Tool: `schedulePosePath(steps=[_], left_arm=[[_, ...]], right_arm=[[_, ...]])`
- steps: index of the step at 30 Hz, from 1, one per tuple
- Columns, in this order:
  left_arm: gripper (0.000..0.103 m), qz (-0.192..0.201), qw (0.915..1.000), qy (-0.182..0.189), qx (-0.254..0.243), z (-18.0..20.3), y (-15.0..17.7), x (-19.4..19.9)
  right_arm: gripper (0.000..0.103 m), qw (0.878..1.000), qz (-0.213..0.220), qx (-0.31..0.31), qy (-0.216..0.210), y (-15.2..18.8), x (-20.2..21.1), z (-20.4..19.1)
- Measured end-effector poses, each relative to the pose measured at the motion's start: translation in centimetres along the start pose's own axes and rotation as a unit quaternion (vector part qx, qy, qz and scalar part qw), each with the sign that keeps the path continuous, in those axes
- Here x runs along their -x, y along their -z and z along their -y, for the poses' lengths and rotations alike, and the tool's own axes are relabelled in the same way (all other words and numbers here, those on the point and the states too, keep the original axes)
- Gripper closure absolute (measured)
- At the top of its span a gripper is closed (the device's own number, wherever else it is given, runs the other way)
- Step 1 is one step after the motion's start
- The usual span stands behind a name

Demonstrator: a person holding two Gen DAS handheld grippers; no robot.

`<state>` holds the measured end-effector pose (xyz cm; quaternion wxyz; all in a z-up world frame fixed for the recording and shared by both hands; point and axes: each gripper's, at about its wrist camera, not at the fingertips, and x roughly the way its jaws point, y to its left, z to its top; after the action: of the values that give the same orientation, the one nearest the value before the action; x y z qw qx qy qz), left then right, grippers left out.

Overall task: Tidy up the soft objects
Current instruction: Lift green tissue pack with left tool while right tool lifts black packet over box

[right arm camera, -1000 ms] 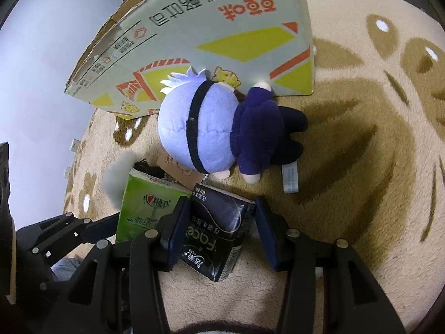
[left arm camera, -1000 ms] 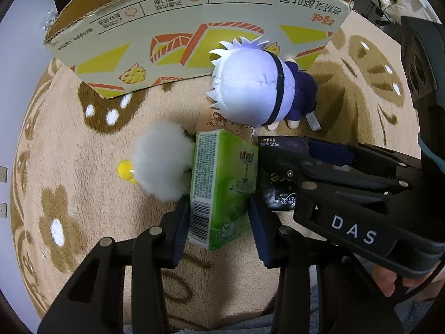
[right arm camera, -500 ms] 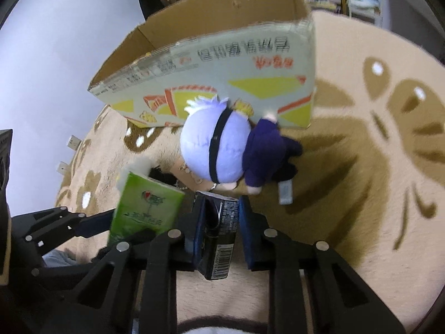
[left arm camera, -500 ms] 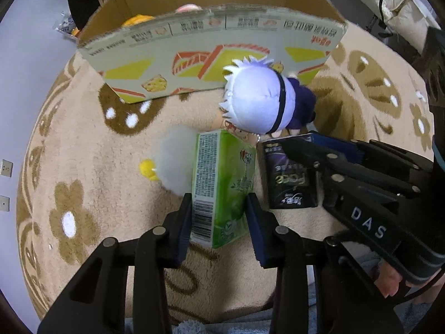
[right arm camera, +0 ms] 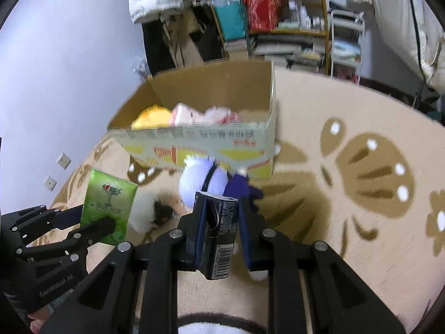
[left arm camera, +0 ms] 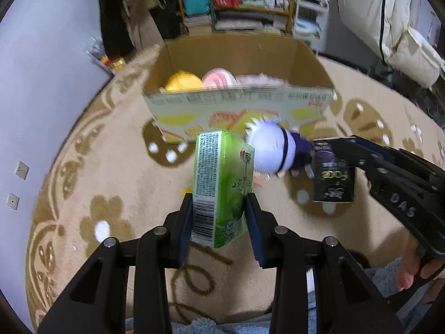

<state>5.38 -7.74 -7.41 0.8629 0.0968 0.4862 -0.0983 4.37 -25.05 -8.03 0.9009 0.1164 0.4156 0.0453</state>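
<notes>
Lifted packs (left arm camera: 222, 183) — plush-filled carton (left arm camera: 239, 103) beyond

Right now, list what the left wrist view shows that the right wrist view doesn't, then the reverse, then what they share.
Only the left wrist view: the front label of the black tissue pack and the barcode side of the green tissue pack.

Only the right wrist view: the white fluffy toy on the rug and the black pack's barcode.

Both: the cardboard box with plush inside, the white-haired doll before it, the left gripper and right gripper, each shut on its pack.
</notes>
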Motion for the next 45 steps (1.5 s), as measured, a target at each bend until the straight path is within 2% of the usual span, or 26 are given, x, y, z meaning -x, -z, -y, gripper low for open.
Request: schedulePosePath(steps=[7,15,19,36,45], left_arm=[[0.069,0.072,0.9967,-0.034,0.016,-1.2,-0.8,2.6],[0.069,0.146,0.987,-0.057,0.038,-3.0,-2.8,4.2],[0.069,0.168,0.983,-0.058,0.047,-3.7,-4.2,4.3],[0.069,0.213,0.974,-0.075,0.021,-3.6,-10.0,3.0],[0.069,0.217,0.9737,-0.069,0.008,-2.8,-12.0,1.9]], right_arm=[[0.08,0.997,0.072,0.004,0.002,-2.2,3.4,-0.1],[0.08,0.993,0.12,0.016,0.002,-4.6,5.0,-0.2],[0.08,0.991,0.135,0.023,-0.001,-5.7,5.0,-0.3],[0.08,0.985,0.168,0.045,-0.003,-10.2,2.7,-0.9],[0.08,0.983,0.177,0.051,-0.008,-11.7,1.8,-0.3]])
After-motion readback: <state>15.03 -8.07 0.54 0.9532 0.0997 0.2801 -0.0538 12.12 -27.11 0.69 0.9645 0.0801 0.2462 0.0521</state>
